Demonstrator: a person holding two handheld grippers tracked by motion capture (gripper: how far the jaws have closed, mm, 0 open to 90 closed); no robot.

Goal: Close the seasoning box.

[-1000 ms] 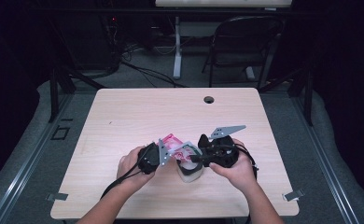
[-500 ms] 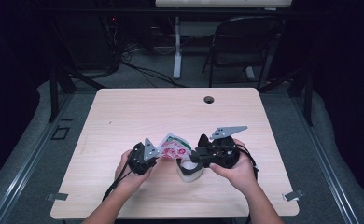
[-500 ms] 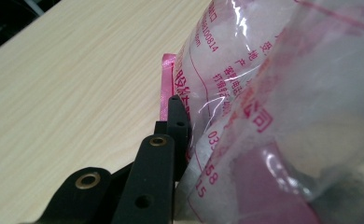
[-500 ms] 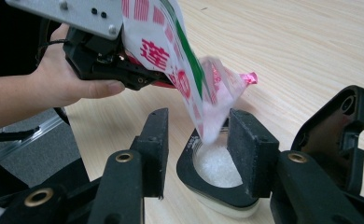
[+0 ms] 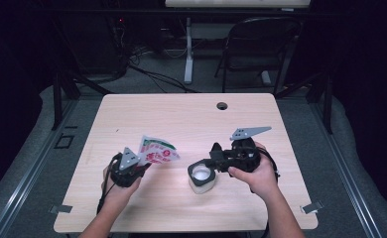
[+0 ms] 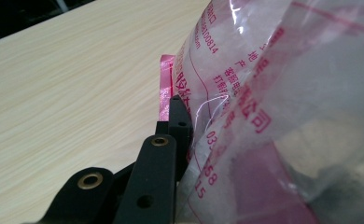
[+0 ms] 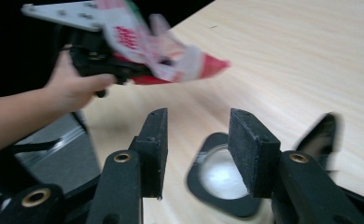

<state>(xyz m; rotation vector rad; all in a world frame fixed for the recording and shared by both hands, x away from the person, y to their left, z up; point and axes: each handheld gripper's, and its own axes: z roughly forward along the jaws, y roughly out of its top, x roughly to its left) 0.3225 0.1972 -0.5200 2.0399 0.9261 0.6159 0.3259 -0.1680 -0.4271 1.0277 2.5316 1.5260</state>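
Left tongs (image 5: pixel 141 167) pinch pouch (image 5: pixel 157 150) by thin edge: slip risk. Right tongs (image 5: pixel 215 159), jaws just widening, empty beside container (image 5: pixel 202 178): knock tips it.

One printed plastic bag (image 5: pixel 156 150) with red and green markings. One clear jar (image 5: pixel 202 177) with a black rim and white contents. Two claws: the left claw (image 5: pixel 143 167) and the right claw (image 5: pixel 214 157). Two hands, one on each claw. One table (image 5: pixel 191 119), with one round hole (image 5: pixel 222 105) at its 12 o'clock edge. One chair (image 5: pixel 261 49) beyond it.
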